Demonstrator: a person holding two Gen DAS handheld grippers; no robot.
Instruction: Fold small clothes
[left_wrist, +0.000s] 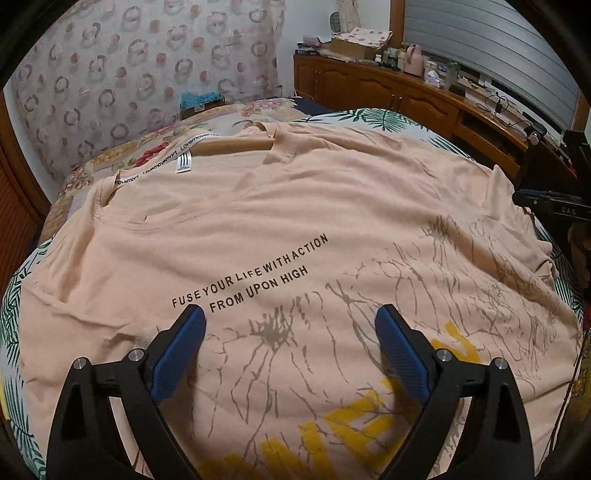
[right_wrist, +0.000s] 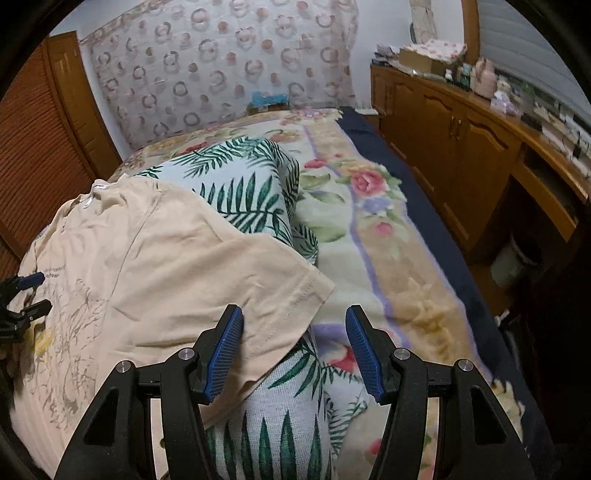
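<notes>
1. Judging by its wrinkles and drape, we expect the peach T-shirt (left_wrist: 280, 229) to be light, limp and easy to bunch; hems and sleeve edges look like the best holds.
2. We see it spread print-up on the leaf-print cover (right_wrist: 255, 192) over the bed.
3. Our left gripper (left_wrist: 290, 325), jaws wide apart and empty, hovers above the print; the collar lies toward 11 o'clock.
4. Our right gripper (right_wrist: 294, 325), jaws apart, brackets the sleeve (right_wrist: 273, 299) hem, unclamped.

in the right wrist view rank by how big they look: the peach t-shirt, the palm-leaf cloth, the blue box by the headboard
1. peach t-shirt, though it lies nearest the camera
2. palm-leaf cloth, partly hidden under the shirt
3. blue box, far off and small
</notes>
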